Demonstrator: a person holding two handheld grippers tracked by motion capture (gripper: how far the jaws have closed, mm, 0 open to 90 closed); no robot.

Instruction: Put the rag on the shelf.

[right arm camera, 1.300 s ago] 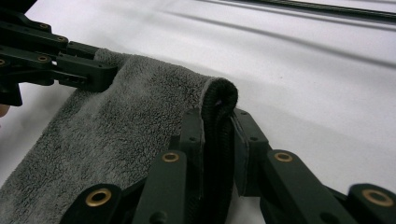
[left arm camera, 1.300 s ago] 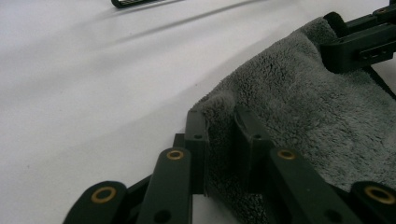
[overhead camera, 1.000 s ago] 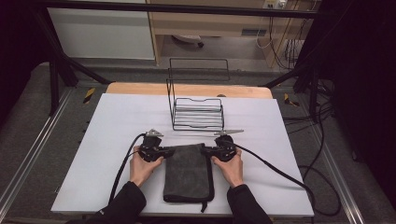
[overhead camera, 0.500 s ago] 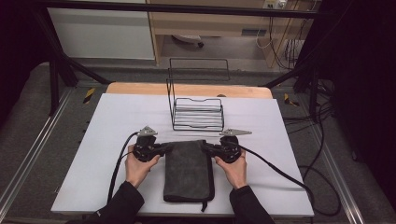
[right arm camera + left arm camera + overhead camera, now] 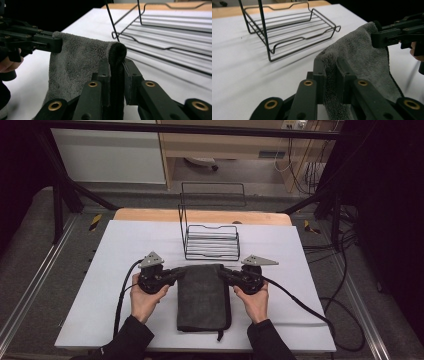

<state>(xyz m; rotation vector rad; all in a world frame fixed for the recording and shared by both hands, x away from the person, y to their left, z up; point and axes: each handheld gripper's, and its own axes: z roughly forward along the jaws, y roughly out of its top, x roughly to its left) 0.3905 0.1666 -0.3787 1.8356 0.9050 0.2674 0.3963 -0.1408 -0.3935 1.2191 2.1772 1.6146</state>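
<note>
Both grippers rose | towel (image 5: 202,295) corners clamped: left gripper (image 5: 176,273), right gripper (image 5: 225,275)

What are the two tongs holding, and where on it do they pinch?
Both hold the grey towel. The left tongs pinch one far corner and the right tongs pinch the other far corner, on the edge nearest the wire rack.

Towel (image 5: 362,57) corner hidden between jaws; wire rack (image 5: 175,32) cut off by frame edge.
</note>
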